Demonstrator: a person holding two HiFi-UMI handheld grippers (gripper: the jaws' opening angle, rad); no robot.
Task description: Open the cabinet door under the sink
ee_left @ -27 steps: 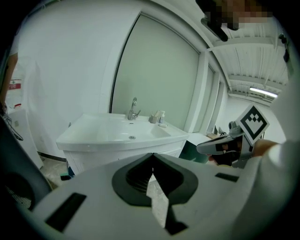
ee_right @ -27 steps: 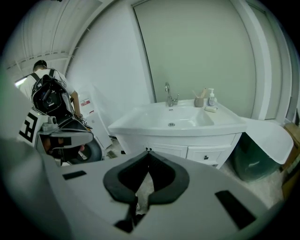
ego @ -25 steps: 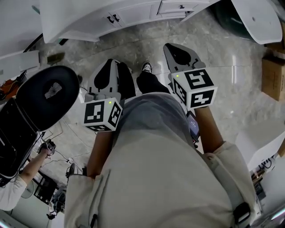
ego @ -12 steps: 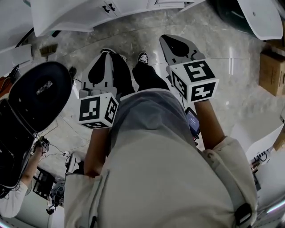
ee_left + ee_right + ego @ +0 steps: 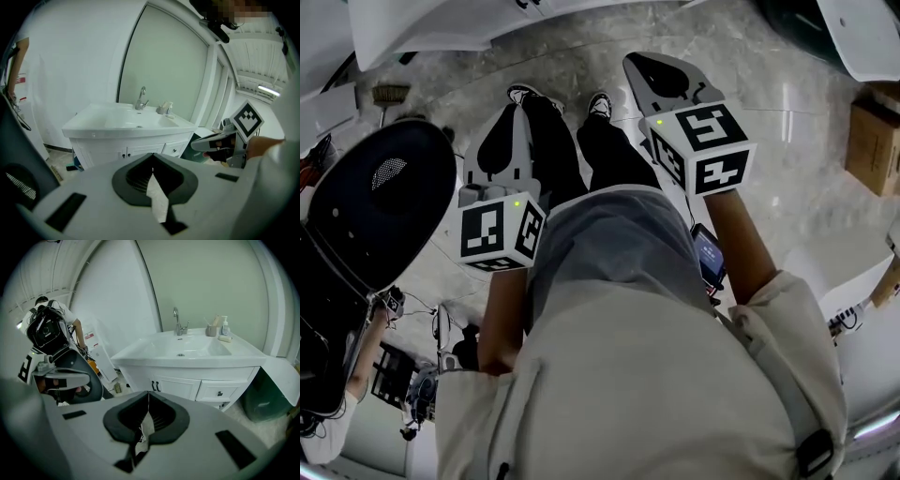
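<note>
Cabinet door (image 5: 176,388), right gripper view: white flat framed panel, small dark handles (image 5: 153,386) at centre seam, under glossy white sink (image 5: 187,350), well ahead of us. Right gripper (image 5: 148,394) closed, empty; we risk closed jaws skating off thin handle.
Left gripper view: left gripper (image 5: 152,156) closed, empty too; door well off.
Head view: polished stone floor (image 5: 787,141), black chair (image 5: 375,206) close at left; we could bump it stepping in.

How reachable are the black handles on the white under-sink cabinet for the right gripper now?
Probably not yet. Nothing blocks the right gripper from the black handles, but the white cabinet stands some way off across the floor, and the fingers are shut.
</note>
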